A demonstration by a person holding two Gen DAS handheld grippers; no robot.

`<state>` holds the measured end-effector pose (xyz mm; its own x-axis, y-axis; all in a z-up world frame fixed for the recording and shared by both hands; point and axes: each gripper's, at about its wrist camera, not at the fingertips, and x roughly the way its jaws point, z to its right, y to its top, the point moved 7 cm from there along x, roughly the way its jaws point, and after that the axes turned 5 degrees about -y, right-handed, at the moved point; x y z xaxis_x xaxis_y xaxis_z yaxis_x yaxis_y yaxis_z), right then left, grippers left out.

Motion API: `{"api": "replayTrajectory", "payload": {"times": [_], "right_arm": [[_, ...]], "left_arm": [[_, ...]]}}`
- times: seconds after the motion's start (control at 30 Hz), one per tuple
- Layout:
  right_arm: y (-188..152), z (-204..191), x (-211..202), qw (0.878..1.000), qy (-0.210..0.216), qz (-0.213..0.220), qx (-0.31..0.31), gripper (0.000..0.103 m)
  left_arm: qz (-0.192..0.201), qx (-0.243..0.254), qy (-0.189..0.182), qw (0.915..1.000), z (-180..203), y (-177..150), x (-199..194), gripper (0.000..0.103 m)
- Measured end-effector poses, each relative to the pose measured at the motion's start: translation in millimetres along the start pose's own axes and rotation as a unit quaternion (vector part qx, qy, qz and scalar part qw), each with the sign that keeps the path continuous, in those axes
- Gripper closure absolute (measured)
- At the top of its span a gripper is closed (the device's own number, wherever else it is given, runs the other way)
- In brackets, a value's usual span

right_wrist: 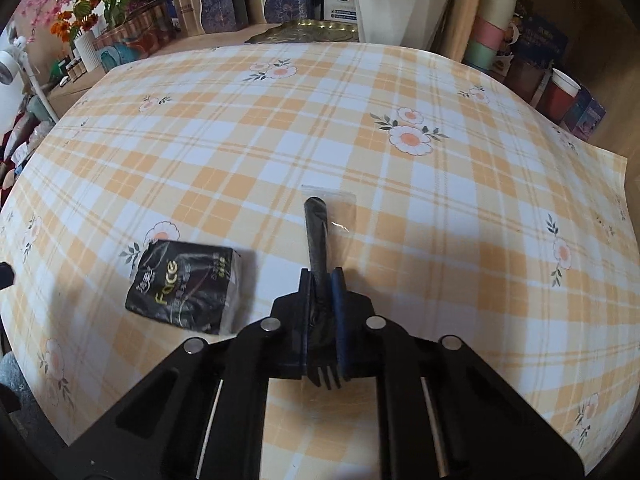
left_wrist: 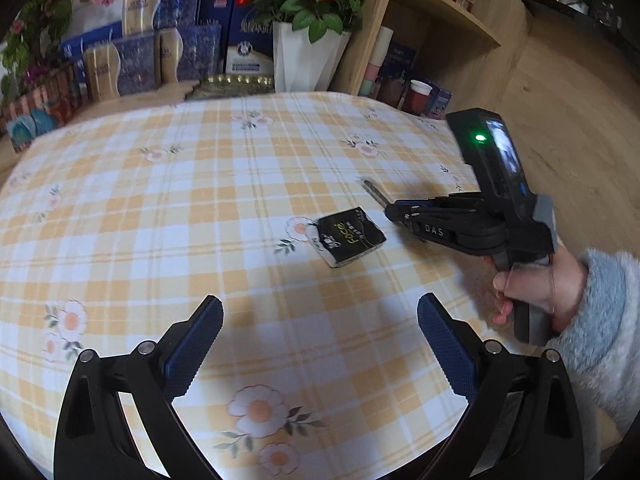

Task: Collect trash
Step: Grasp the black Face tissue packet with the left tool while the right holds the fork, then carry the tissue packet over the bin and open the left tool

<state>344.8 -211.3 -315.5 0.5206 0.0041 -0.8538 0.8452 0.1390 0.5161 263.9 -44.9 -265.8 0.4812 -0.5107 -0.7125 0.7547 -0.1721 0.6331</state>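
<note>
Clamping wrapped fork (right_wrist: 320, 240), right tool (right_wrist: 322, 276), tissue pack (right_wrist: 188, 284) beside, left tool (left_wrist: 320, 312) apart.

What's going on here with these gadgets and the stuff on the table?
A person is clearing trash off a table covered with a yellow checked floral tablecloth, using a pair of tongs in each hand. The right tongs are shut on a black plastic fork in a clear wrapper, its handle pointing forward. The left tongs are open and empty above the cloth. A black tissue packet labelled "Face" lies on the table, untouched.
</note>
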Motion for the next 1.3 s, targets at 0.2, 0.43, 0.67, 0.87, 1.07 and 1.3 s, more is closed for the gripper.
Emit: {"api": "replayTrajectory", "payload": {"times": [0.2, 0.43, 0.67, 0.87, 1.07, 1.3], "right_arm": [[-19.3, 31.5, -32.7, 0.998, 0.006, 0.033, 0.048, 0.09], [-47.0, 70.5, -67.5, 0.994, 0.004, 0.057, 0.09, 0.09], [-68.3, 87.7, -83.6, 0.991, 0.005, 0.067, 0.119, 0.09], [-73.5, 96.8, -95.7, 0.989, -0.002, 0.08, 0.122, 0.09], [-73.5, 104.3, -117.3, 0.986, -0.001, 0.101, 0.131, 0.09], [-75.0, 96.7, -135.6, 0.986, 0.001, 0.115, 0.118, 0.09]], "left_arm": [[-0.028, -0.03, -0.029, 0.9987, 10.4, 11.0, 30.6, 0.007], [-0.053, -0.097, -0.009, 0.9939, 4.3, 24.9, 73.1, 0.007], [-0.053, -0.134, 0.021, 0.9893, 4.7, 42.4, 106.7, 0.007], [-0.056, -0.103, 0.119, 0.9859, 13.2, 48.1, 125.6, 0.007], [-0.058, -0.065, 0.195, 0.9769, 15.5, 44.2, 126.8, 0.027], [-0.064, -0.066, 0.155, 0.9836, 5.7, 41.0, 108.0, 0.064]]}}
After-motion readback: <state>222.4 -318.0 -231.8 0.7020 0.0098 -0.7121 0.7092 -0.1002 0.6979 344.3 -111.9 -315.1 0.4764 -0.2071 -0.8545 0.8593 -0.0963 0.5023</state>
